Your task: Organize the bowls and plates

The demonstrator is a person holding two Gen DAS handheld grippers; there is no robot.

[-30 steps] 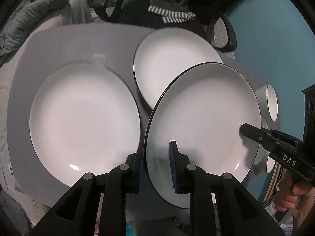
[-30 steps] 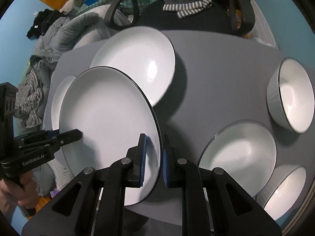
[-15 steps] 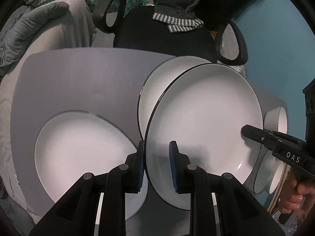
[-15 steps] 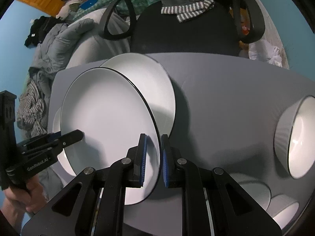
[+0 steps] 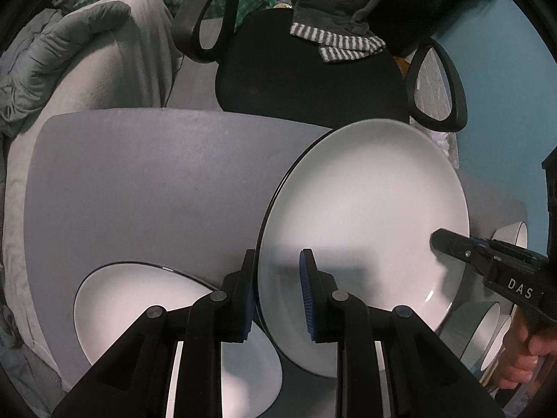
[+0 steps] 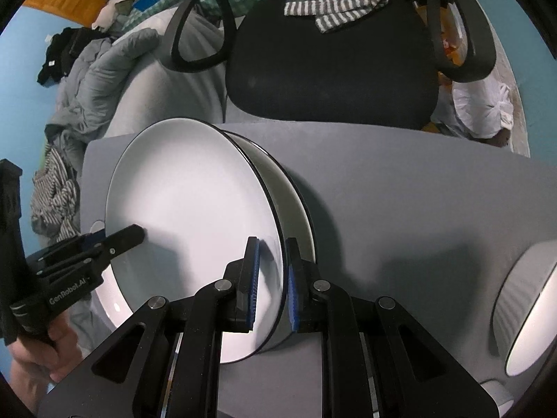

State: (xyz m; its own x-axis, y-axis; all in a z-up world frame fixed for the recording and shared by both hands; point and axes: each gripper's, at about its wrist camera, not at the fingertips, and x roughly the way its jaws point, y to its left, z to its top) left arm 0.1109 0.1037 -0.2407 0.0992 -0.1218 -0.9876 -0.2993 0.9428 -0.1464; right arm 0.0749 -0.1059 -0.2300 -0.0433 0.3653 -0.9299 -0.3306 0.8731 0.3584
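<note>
A white plate with a dark rim (image 5: 365,216) is held between both grippers, one on each side of its rim. My left gripper (image 5: 276,292) is shut on its left edge. My right gripper (image 6: 271,275) is shut on its right edge; the plate (image 6: 188,223) hovers just above a second white plate (image 6: 294,205) on the grey table. A third white plate (image 5: 139,299) lies at the near left in the left wrist view. The right gripper also shows in the left wrist view (image 5: 452,244), the left one in the right wrist view (image 6: 122,238).
The grey table (image 5: 146,188) carries white bowls at the right (image 6: 525,317), also seen in the left wrist view (image 5: 487,327). A black office chair (image 6: 330,59) with a striped cloth stands beyond the far edge. Grey bedding (image 5: 52,69) lies to the left.
Both grippers have carried the held plate away from me, over the far plate, which it now nearly covers. The near-left plate has slid toward the frame's bottom.
</note>
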